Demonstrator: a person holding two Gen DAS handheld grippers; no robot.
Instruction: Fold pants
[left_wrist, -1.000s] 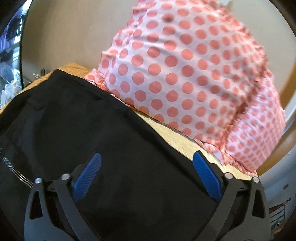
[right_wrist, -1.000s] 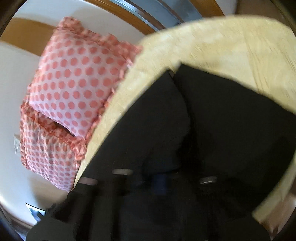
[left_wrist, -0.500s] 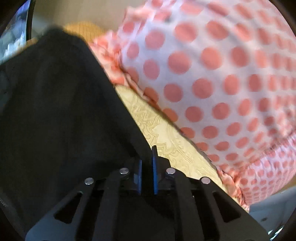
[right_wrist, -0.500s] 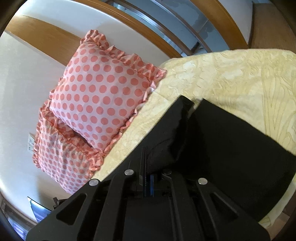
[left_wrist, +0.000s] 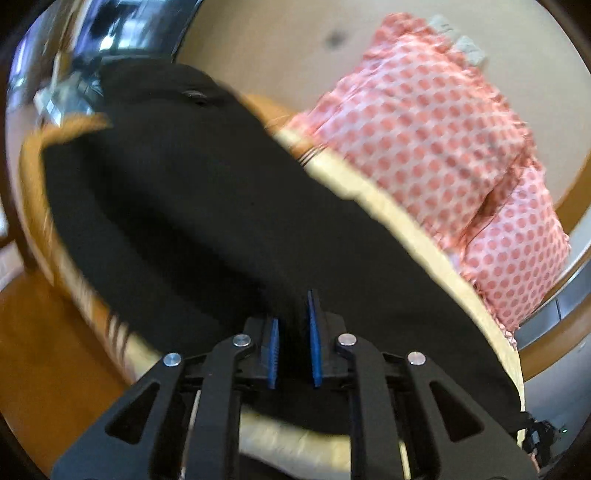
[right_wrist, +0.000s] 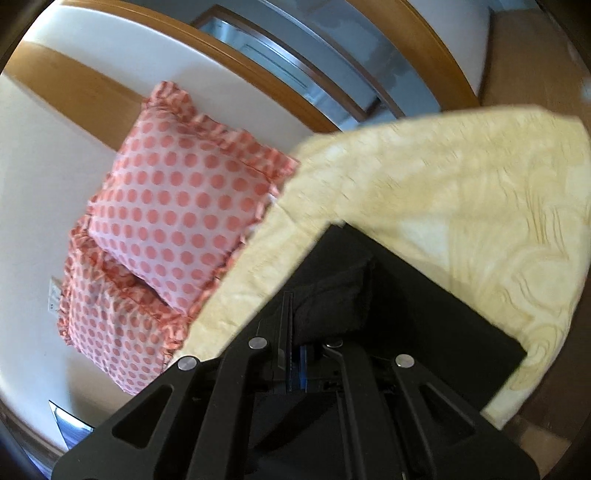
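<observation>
Right, my left gripper (left_wrist: 293, 350) has its jaws pinched on black fabric of the pants (left_wrist: 207, 206); the right gripper (right_wrist: 295, 365) is clamped on a bunched edge too. They lie on the yellow bed (right_wrist: 461, 206) — I'd lift evenly, keeping both edges taut. Blur hides the waistband beside the pillows (left_wrist: 424, 122).

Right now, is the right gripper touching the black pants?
Touching. Right wrist view: right gripper is pinched shut on a bunched fold of the black pants.
</observation>
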